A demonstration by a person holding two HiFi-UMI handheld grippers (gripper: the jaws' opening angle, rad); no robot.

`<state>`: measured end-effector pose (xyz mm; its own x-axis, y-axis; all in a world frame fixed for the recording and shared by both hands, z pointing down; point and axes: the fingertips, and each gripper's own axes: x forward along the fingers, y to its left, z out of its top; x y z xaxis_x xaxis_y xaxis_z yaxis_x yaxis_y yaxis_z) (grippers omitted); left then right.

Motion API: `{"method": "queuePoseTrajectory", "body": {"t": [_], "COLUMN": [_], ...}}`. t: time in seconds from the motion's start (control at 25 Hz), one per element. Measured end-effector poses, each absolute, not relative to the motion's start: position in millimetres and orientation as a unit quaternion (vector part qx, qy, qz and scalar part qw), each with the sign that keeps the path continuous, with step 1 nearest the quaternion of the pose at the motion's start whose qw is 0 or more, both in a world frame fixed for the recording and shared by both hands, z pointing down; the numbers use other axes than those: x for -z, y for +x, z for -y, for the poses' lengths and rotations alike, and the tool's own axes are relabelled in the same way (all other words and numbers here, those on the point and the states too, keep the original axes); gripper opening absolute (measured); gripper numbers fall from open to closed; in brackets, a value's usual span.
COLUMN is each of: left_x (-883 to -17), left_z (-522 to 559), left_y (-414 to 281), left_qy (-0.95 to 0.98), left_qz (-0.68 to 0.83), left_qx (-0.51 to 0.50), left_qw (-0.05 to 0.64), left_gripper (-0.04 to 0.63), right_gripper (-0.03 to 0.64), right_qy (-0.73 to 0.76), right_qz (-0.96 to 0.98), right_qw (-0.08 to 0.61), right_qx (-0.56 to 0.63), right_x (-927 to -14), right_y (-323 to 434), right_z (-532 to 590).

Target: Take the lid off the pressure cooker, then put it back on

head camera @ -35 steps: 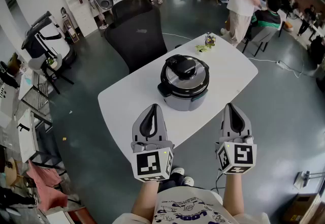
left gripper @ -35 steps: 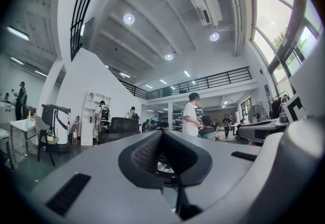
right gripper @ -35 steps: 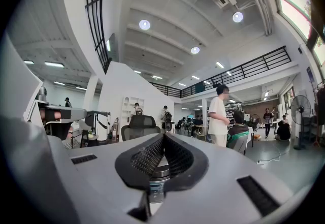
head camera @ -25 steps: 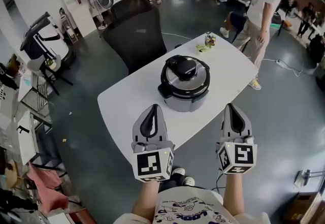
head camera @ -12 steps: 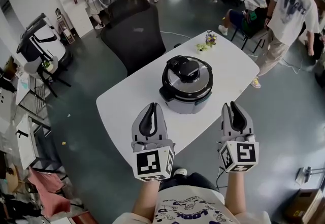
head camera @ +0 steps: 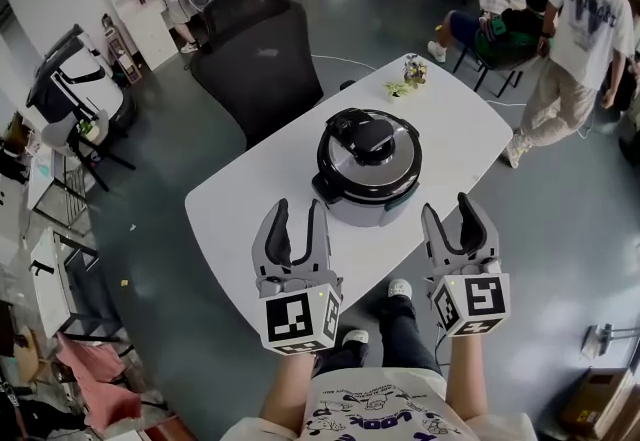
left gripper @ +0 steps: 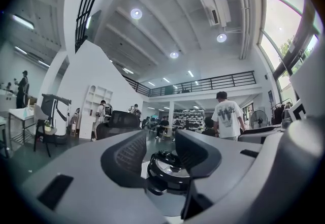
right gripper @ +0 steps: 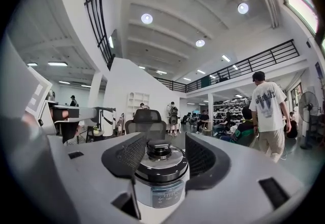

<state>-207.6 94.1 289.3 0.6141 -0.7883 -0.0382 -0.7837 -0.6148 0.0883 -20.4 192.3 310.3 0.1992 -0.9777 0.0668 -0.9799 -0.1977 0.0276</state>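
Observation:
The pressure cooker [head camera: 367, 169] stands in the middle of the white table [head camera: 250, 204], grey-bodied, with its silver and black lid [head camera: 366, 141] on. Both grippers hover level at the table's near edge, short of the cooker and not touching it. My left gripper [head camera: 298, 214] is open at the cooker's near left, and its jaws have just been opening with nothing between them. My right gripper [head camera: 447, 211] is open at the near right, its jaws also just opening and empty. The left gripper view shows the cooker [left gripper: 165, 164] beyond the left gripper [left gripper: 160, 149]. In the right gripper view the cooker [right gripper: 158, 177] stands beyond the right gripper [right gripper: 160, 154].
A black office chair [head camera: 255, 49] stands behind the table. A small plant or toy [head camera: 408, 77] sits at the table's far corner. People [head camera: 575, 29] stand and sit at the right, and carts [head camera: 70, 79] stand at the left.
Both grippers went from shut to open and moved a little forward and down toward the cooker. A person in a white shirt walked across the right background.

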Motion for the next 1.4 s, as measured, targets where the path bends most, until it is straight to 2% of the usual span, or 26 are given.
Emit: {"method": "queuePoseTrajectory", "body": {"t": [0.6,0.96,1.4], "left_x": [-296,-294,-295], "left_z": [-24,9,33], "left_y": [-159,-112,-89], "left_qy": [0.862,0.819,0.757], "left_qz": [0.504,0.572,0.652], "left_qx": [0.029,0.026,0.024], "left_qw": [0.034,0.036,0.044], "left_gripper": [0.173,0.173,0.172], "right_gripper": [0.293,0.299,0.311], "right_qy": [0.71,0.64,0.534], "right_qz": [0.703,0.766,0.842], "right_qw": [0.044,0.051,0.065], "right_qx": [-0.029,-0.036,-0.04], "right_x": [-320,-319,-320], "right_y": [41,93,108], "right_z": [-90,-22,38]}}
